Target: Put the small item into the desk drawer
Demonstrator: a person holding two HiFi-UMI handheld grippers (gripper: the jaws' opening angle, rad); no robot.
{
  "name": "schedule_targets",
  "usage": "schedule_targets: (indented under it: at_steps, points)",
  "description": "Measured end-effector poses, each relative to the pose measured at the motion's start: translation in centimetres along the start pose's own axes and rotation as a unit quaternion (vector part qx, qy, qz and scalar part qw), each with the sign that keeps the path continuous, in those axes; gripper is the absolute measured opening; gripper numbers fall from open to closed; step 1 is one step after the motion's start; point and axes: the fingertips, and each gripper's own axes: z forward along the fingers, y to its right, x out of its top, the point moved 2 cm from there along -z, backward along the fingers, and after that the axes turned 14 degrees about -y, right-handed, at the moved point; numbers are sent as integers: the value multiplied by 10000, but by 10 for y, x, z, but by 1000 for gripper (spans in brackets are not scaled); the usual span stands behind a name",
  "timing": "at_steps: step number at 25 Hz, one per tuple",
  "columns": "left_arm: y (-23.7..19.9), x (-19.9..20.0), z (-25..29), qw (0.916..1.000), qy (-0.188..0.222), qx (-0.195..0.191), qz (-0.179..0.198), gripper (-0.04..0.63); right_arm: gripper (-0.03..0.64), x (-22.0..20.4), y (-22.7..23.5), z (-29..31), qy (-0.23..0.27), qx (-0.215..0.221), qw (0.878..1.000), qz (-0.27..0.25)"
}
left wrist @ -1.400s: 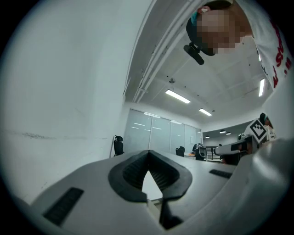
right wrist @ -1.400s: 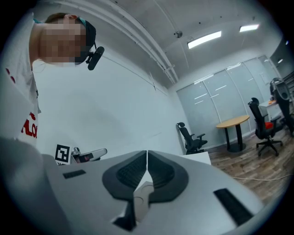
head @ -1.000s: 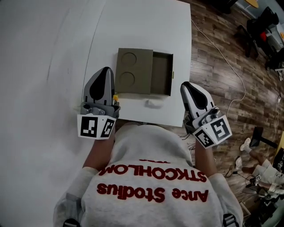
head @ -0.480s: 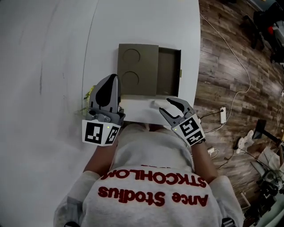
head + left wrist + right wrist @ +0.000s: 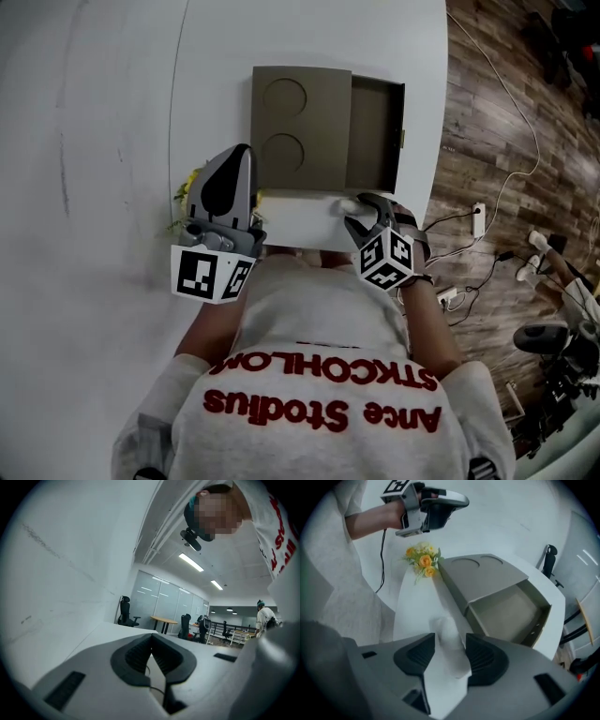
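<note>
Centre the opening jaws of the right gripper [image 5: 450, 656] around the small white item [image 5: 449, 637] lying between them on the desk [image 5: 281, 56], just beside the open drawer [image 5: 506, 609] — not yet pinched. Set both pads level, close gently, lift clear of the drawer wall. Leave the left gripper [image 5: 151, 638] — pressed together, empty — aside.

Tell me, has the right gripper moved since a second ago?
Yes. The right gripper swung left, from beside the open drawer to in front of it; its opening jaws straddle the small white item.
</note>
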Motion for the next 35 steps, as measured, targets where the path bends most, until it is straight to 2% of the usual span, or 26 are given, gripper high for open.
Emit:
schedule_targets:
  at_steps: [3, 6, 11, 14, 17, 19, 25, 29, 32, 35]
  points:
    - [-7, -6, 2, 10000, -56, 17, -45, 8, 153, -7, -3, 6, -112, -155, 9998, 54]
    - [-13, -9, 3, 9999, -96, 63, -86, 8, 147, -8, -4, 4, 19, -126, 9995, 272]
    - [-12, -3, 3, 10000, -44, 70, -43, 8, 143, -3, -2, -17, 522, 81, 9963, 681]
    - [-10, 4, 2, 10000, 6, 63, -3, 8, 141, 7, 2, -38, 1006, 320, 9889, 1043]
    - [-6, 14, -1, 9999, 78, 35, 62, 8, 141, 22, 15, -69, 1807, 614, 9652, 1788]
    - [-2, 23, -4, 9998, 153, 16, 107, 8, 141, 28, 28, -91, 2235, 552, 9496, 2129]
    - [12, 53, -5, 9983, 482, -30, 311, 8, 140, 35, 67, -142, 3025, -137, 9204, 2472]
    - [20, 74, -13, 9970, 660, -24, 408, 8, 141, 38, 83, -186, 3620, -338, 8907, 2729]
    - [23, 90, -17, 9951, 863, -15, 491, 8, 141, 41, 100, -219, 4134, -484, 8628, 2868]
    - [29, 106, -22, 9930, 1013, -10, 608, 8, 140, 40, 113, -257, 4558, -800, 8387, 2872]
